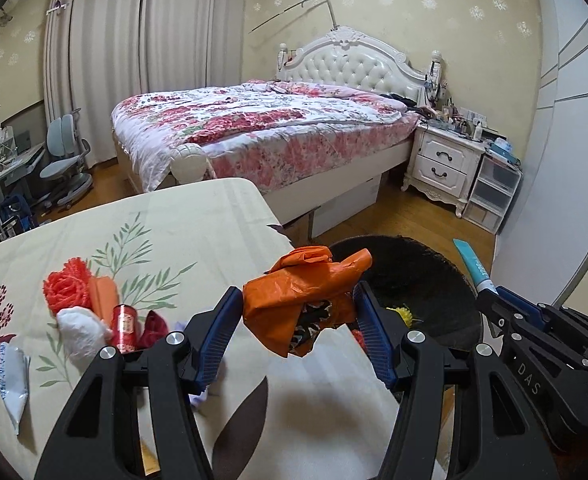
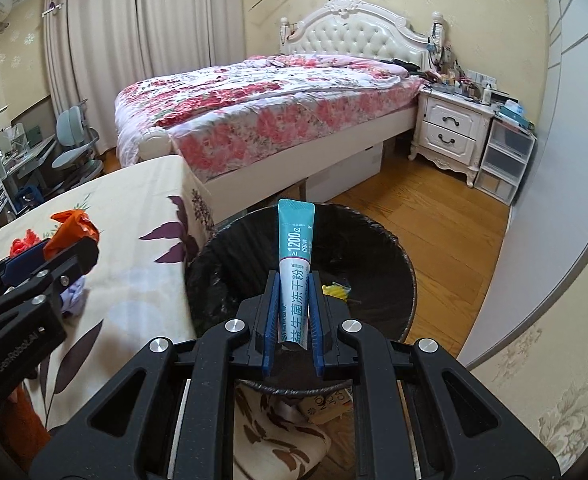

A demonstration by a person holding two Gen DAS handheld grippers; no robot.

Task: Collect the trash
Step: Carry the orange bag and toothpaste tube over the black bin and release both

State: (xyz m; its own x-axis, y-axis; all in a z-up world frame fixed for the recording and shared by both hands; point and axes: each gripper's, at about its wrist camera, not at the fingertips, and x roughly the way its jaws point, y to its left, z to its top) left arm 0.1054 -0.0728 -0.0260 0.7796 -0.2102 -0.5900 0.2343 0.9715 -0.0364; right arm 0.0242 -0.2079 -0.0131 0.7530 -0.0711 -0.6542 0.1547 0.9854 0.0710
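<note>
Gripping a crumpled orange wrapper (image 1: 302,300) between its blue pads, the left gripper (image 1: 298,312) holds it above the right edge of the table (image 1: 197,216), just beside the bin. The right gripper (image 2: 292,300) is clamped tight on a teal and white sachet (image 2: 295,248), which stands upright over the open mouth of the bin (image 2: 394,264).

The bin is round, lined with a black bag, and sits on the wooden floor right against the table. Down inside it lies something yellow (image 2: 336,290); what else it holds is too dark to tell.

More rubbish lies on the flowered tablecloth: a red netted ball (image 1: 67,290), an orange piece (image 1: 103,296) touching it, a white crumpled wad (image 1: 81,334), a small red can (image 1: 125,326) standing upright, a dark red scrap (image 1: 153,330) and a silvery wrapper (image 1: 13,380) near the left edge.
</note>
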